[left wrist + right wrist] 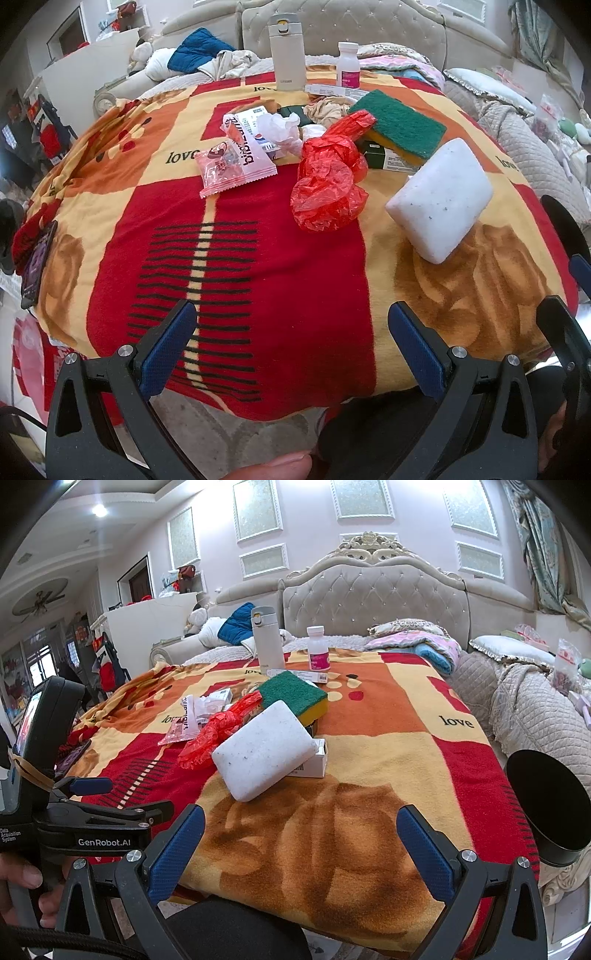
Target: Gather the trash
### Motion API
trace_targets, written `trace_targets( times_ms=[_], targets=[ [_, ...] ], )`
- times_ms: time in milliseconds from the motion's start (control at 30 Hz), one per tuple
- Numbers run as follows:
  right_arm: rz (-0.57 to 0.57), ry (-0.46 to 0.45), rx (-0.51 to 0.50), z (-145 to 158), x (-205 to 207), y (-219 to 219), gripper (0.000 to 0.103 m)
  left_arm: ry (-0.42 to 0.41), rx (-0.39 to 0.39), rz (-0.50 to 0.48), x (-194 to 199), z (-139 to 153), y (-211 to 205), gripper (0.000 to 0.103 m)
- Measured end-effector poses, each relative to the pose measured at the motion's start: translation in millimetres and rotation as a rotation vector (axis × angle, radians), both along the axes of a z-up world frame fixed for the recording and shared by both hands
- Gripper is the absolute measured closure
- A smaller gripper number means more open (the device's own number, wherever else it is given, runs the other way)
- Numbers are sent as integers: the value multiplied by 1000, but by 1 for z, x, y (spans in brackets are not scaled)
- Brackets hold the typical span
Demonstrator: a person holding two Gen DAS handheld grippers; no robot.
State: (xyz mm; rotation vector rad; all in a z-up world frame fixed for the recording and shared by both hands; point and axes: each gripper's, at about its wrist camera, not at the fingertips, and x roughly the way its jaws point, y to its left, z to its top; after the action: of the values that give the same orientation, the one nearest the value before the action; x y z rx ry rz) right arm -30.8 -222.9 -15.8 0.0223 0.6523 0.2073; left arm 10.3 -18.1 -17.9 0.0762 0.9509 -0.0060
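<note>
The left gripper (pixel 293 332) hovers over the near edge of the blanket-covered table (pixel 280 295), fingers spread wide with nothing between them. In the left wrist view the trash lies well ahead: a crumpled red plastic bag (pixel 328 181) mid-table, a pink snack wrapper (pixel 236 158) to its left, and a wad of white tissue (pixel 282 129) behind that. A white sponge block (pixel 441 203) and a green-and-yellow scouring sponge (pixel 399 125) sit to the right, the scouring sponge resting on a small green box (pixel 388 158). A thermos (pixel 287 51) and a pill bottle (pixel 348 64) stand at the far edge.

From the right wrist view the right gripper (pixel 301 834) is likewise released and empty, aimed at the white sponge block, which here leans on a white carton (pixel 314 760).

The bag touches the scouring sponge, so I judge a careless pinch could drag that along; thin film may also slip from the pads. Sweeping far could topple the thermos.

No bin is identifiable. The dark round object (pixel 546 808) at the right is cut off, and items behind the sponges are hidden.
</note>
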Motion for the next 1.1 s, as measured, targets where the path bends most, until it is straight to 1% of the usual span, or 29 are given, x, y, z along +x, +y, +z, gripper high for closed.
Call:
trace_targets(
  times_ms=[500,1100],
  targets=[
    [0,-2,2,0,0,0,0,2,-3,-5,-2,1,-2,0],
    [3,-1,2,0,0,0,0,10,-6,-6,-3,-4,-3,0]
  ],
)
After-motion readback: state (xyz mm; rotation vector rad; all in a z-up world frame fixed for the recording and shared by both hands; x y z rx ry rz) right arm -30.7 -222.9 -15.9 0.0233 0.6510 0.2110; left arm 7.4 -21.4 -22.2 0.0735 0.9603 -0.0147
